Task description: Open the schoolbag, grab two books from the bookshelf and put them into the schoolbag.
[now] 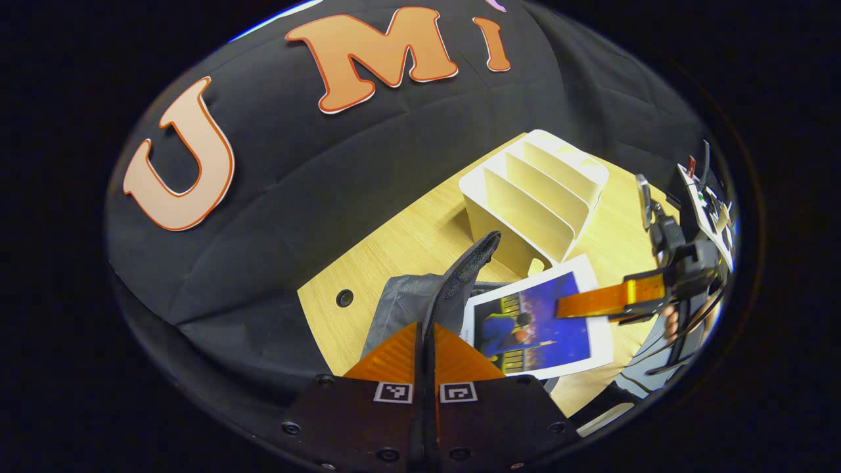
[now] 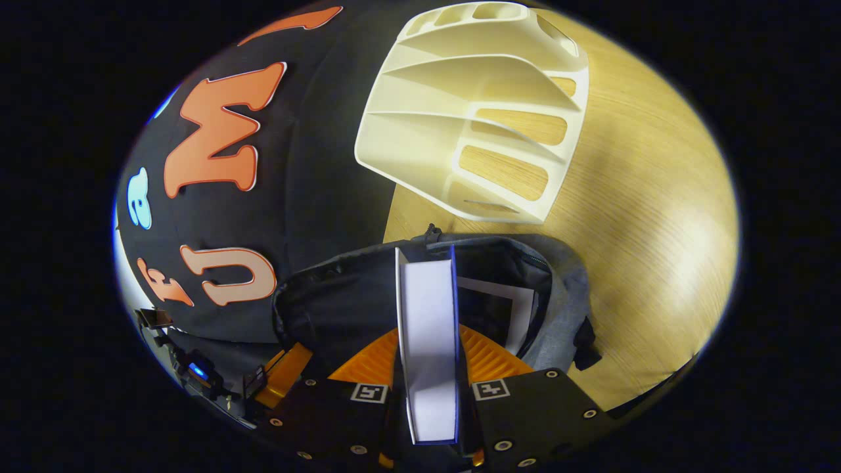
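My left gripper (image 1: pixel 426 330) is shut on the black zipper rim (image 1: pixel 470 263) of the grey schoolbag (image 1: pixel 397 302), holding it up. The bag's mouth (image 2: pixel 341 302) gapes open on the wooden table. My right gripper (image 2: pixel 427 338) is shut on a blue-covered book (image 2: pixel 427 341), seen edge-on with white pages, its front end over the open mouth. In the left gripper view the same book (image 1: pixel 539 325) shows its blue picture cover, with the right gripper (image 1: pixel 601 299) clamped on its edge. Another white-edged book (image 2: pixel 516 309) lies inside the bag.
The cream bookshelf (image 1: pixel 539 190) with its upright dividers stands on the table (image 1: pixel 407 243) just beyond the bag, also seen close ahead as the bookshelf (image 2: pixel 473 112). A round cable hole (image 1: pixel 344 298) is in the tabletop. Bare wood (image 2: pixel 657 217) spreads to the right.
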